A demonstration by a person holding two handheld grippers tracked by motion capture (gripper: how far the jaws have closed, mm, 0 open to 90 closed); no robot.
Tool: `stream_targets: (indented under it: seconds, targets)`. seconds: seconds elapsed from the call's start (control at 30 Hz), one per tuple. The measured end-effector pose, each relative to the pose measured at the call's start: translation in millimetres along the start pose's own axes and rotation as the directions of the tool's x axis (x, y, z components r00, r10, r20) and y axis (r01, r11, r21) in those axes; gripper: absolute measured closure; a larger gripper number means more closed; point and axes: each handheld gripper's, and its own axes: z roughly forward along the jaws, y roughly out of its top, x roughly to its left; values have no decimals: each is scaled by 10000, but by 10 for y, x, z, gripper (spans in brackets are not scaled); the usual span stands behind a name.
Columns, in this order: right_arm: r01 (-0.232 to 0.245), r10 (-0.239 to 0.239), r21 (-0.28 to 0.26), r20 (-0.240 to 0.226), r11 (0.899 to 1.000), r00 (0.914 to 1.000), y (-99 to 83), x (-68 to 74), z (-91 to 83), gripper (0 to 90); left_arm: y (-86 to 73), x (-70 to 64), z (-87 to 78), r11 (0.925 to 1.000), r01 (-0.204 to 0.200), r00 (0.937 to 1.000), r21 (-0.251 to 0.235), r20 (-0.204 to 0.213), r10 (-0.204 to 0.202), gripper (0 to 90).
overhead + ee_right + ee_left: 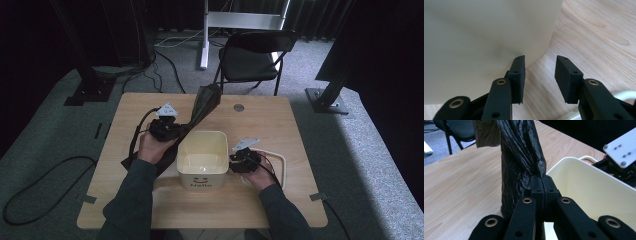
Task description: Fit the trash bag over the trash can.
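A cream plastic bin (201,159) marked "Hello" stands near the table's front middle. A black plastic bag (202,106) stretches from the table's left side up and over toward the back. My left gripper (169,128) is shut on a fold of the black bag (520,157), just left of the bin's rim (584,162). My right gripper (242,161) sits against the bin's right side. Its jaws stand open with nothing between them, the left jaw touching the cream wall (481,35).
A white handle loop (280,165) lies on the table right of the bin. A round metal disc (239,107) sits near the table's far edge. A black folding chair (252,57) stands beyond the table. Cables run across the floor at left.
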Motion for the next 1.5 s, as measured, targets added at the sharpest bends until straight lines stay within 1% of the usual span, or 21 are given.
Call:
stream_targets:
  seconds: [0.27, 0.33, 0.53, 0.73, 0.87, 1.1, 1.27, 1.37, 1.5]
  targets:
    - [108, -108, 44, -23, 9999, 9999, 1, 21, 13, 598, 102, -78, 16, 9998, -147, 9997, -164, 204, 150, 899]
    - [105, -105, 48, -28, 9999, 9999, 1, 22, 12, 598, 135, -107, 16, 9995, -273, 9994, -166, 223, 277, 899]
    - [119, -120, -9, -97, 9999, 9999, -4, 18, -5, 592, 224, -182, -20, 9983, -487, 9981, -328, 350, 498, 899]
    - [79, -79, -13, -102, 10000, 9999, -12, 11, -24, 590, 301, -209, -14, 9979, -580, 9969, -294, 518, 594, 899]
    - [58, -58, -37, -90, 10000, 9999, -30, -13, -46, 586, 348, -238, 9, 9976, -634, 9959, -292, 620, 651, 899]
    - [-172, 172, -171, 51, 9997, 9998, -74, -93, -124, 584, 429, -317, 63, 9965, -760, 9939, -345, 770, 784, 899]
    - [-244, 246, -209, 102, 9995, 9996, -95, -129, -163, 583, 479, -382, 96, 9955, -876, 9922, -367, 855, 905, 899]
    - [-323, 327, -269, 137, 9991, 9994, -107, -159, -188, 582, 513, -418, 92, 9943, -985, 9907, -418, 903, 1020, 899]
    - [-399, 405, -320, 160, 9987, 9991, -119, -183, -209, 582, 550, -447, 61, 9932, -1025, 9896, -550, 961, 1074, 899]
